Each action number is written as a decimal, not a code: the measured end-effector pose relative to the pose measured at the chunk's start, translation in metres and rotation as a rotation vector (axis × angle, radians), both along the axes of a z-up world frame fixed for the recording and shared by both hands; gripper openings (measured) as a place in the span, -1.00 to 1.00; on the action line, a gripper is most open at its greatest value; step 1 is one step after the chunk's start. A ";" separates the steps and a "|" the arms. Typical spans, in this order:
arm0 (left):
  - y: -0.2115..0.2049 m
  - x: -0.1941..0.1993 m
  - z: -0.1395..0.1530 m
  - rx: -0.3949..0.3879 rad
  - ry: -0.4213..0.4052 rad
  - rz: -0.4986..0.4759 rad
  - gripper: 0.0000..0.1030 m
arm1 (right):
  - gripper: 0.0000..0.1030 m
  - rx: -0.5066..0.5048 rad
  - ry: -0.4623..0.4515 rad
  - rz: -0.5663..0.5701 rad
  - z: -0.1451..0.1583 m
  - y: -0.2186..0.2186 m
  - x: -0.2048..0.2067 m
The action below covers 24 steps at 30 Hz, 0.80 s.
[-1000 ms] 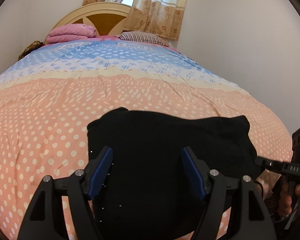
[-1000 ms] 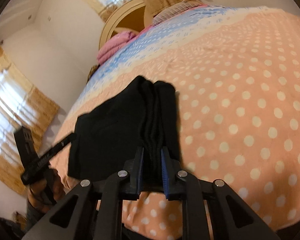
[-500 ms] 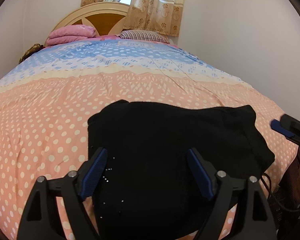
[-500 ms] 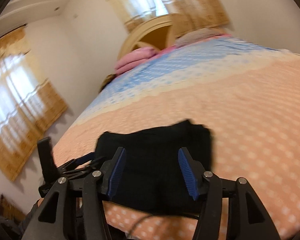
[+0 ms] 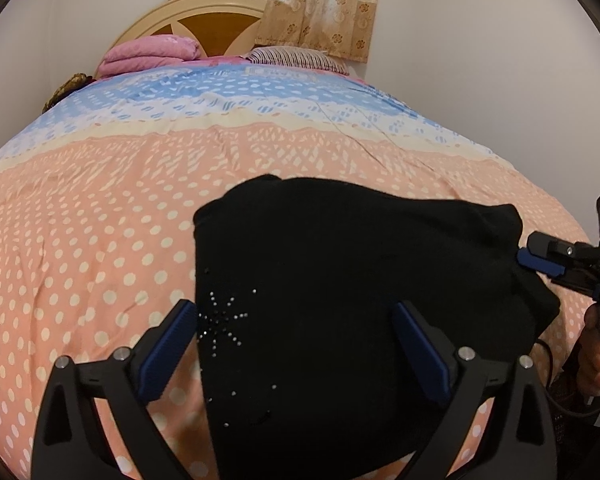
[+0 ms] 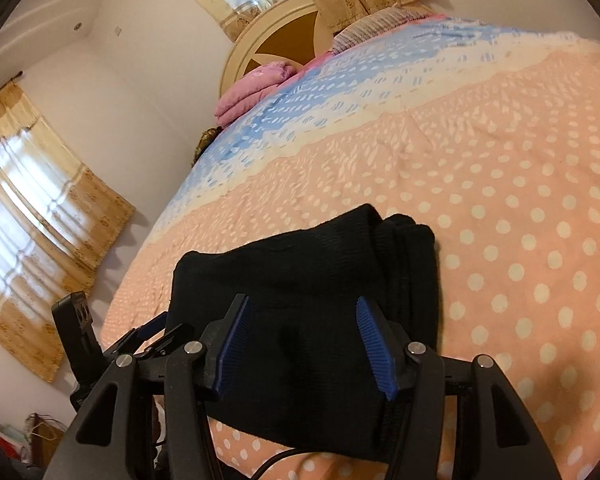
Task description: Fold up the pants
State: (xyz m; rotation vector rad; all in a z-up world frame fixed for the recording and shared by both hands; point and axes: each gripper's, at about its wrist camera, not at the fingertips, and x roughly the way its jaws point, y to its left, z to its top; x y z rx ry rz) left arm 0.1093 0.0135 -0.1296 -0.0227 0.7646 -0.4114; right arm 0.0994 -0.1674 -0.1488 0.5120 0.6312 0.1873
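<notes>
Lying folded on the bed (image 5: pixel 100 208), the black pants (image 5: pixel 340 280) are free; the left claw (image 5: pixel 296 344) is opening above them, the right claw (image 6: pixel 304 344) released.

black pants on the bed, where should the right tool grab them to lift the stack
Take the black pants at the thick layered edge on the right tool side, coming in low and level from the bed's near edge. The stacked folds there likely let one pinch catch every layer.

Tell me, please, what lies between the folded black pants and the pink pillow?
Only bare polka-dot bedspread separates the black pants from the pink pillow, in the left wrist view.
</notes>
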 end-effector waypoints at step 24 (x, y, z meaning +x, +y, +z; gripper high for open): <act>-0.052 0.037 0.007 0.104 0.043 -0.103 1.00 | 0.20 -0.341 0.036 0.225 -0.029 0.086 -0.026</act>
